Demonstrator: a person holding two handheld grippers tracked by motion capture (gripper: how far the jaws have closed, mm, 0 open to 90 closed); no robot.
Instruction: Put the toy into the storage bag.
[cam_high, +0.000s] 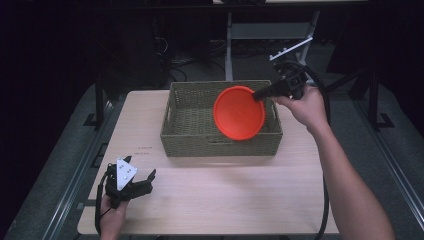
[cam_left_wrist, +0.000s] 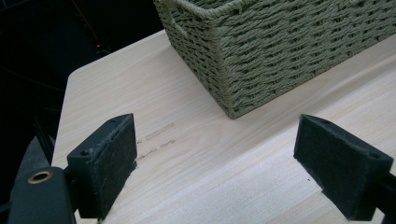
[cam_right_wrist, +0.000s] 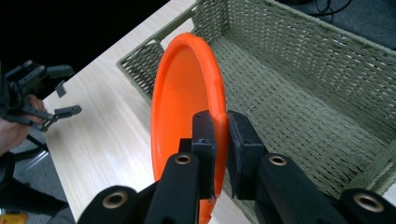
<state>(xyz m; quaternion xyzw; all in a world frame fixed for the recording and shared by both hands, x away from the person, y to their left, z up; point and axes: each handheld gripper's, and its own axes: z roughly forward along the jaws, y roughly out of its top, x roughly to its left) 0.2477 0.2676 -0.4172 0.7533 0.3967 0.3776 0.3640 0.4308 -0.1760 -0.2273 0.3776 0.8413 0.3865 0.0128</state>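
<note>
An orange plate (cam_high: 239, 112) hangs on edge over the woven green basket (cam_high: 190, 135), tilted toward me. My right gripper (cam_high: 259, 95) is shut on its far right rim, reaching in from the basket's right side. In the right gripper view the two pads (cam_right_wrist: 205, 140) pinch the plate (cam_right_wrist: 184, 93) by its rim above the basket's floor (cam_right_wrist: 299, 112). My left gripper (cam_high: 139, 179) rests near the table's front left corner, open, with nothing between its pads (cam_left_wrist: 109, 163). The basket's corner (cam_left_wrist: 261, 51) stands ahead of it.
The light wooden table (cam_high: 220, 200) has free room in front of the basket and to its left. A cable (cam_high: 325, 200) trails along the right arm. Dark floor and metal frame legs (cam_high: 229, 45) lie beyond the table's far edge.
</note>
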